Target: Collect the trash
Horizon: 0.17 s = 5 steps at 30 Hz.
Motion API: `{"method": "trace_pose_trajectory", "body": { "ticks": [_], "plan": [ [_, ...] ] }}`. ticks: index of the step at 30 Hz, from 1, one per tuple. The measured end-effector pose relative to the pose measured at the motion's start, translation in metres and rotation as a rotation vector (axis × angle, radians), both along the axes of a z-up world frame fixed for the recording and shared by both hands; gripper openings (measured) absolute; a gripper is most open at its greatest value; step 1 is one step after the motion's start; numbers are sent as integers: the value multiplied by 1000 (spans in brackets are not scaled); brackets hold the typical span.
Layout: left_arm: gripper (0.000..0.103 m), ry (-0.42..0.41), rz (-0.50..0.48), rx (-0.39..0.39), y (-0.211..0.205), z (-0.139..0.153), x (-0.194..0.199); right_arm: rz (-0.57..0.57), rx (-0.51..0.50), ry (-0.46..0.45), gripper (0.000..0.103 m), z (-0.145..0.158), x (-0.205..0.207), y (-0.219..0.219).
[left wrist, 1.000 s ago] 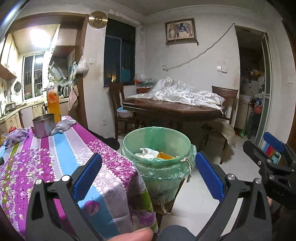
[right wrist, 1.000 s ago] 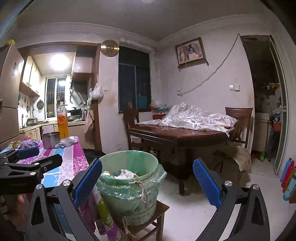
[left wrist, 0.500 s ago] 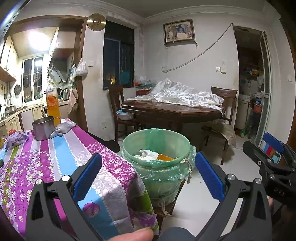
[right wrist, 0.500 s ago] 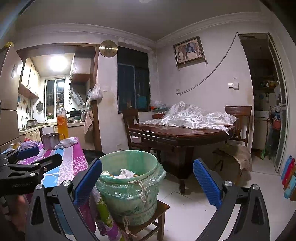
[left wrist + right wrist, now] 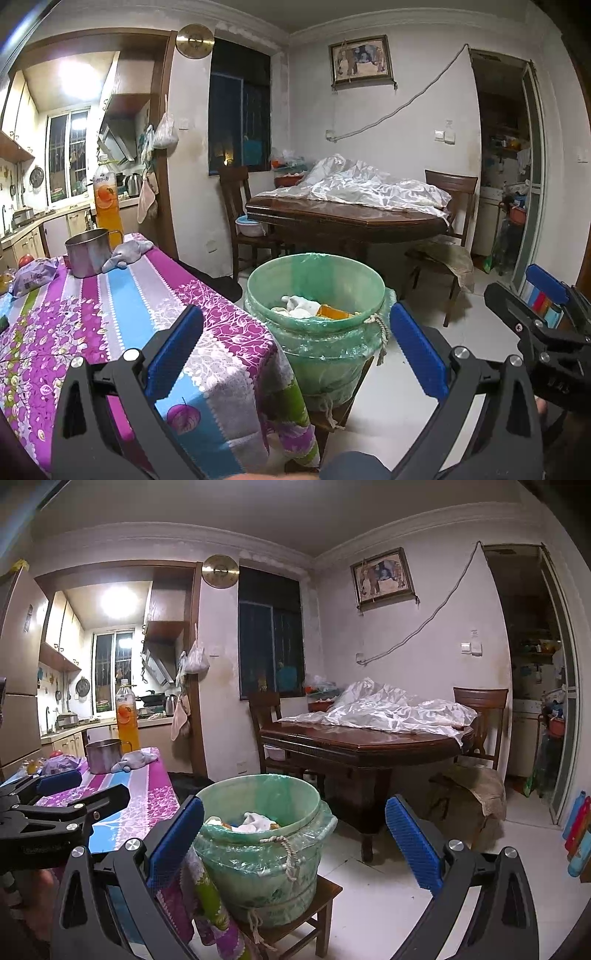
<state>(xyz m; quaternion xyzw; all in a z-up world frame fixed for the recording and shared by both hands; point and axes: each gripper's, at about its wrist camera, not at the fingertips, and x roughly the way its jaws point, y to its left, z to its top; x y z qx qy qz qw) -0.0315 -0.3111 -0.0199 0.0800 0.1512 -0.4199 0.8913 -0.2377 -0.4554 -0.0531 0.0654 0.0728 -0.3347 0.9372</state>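
Note:
A green trash bucket [image 5: 314, 291] lined with a plastic bag stands on a low wooden stool [image 5: 314, 897] beside the table corner. White crumpled paper [image 5: 299, 304] and an orange item [image 5: 334, 312] lie inside it. My left gripper [image 5: 295, 350] is open and holds nothing, hovering just before the bucket [image 5: 258, 834]. My right gripper [image 5: 293, 840] is also open and holds nothing. Each gripper shows at the edge of the other's view: the right one [image 5: 532, 306] and the left one [image 5: 62, 794].
A table with a purple and blue striped cloth [image 5: 92, 317] carries a metal pot [image 5: 88, 251], a grey rag [image 5: 127, 253], a wrapped packet [image 5: 33, 275] and a juice bottle [image 5: 107, 201]. A dark wooden table [image 5: 362, 738] under a white sheet and chairs stand behind.
Both views drifted slightly; the bucket sits a little lower and closer in the frames. Both grippers stayed open with nothing in them.

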Motion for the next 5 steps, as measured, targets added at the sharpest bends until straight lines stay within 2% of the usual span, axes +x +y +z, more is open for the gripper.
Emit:
{"method": "trace_pose_trajectory", "body": {
  "ticks": [5],
  "plan": [
    [97,3,-6,13,-2,-3,2,1,-1,2,98,0,1,0]
  ]
}}
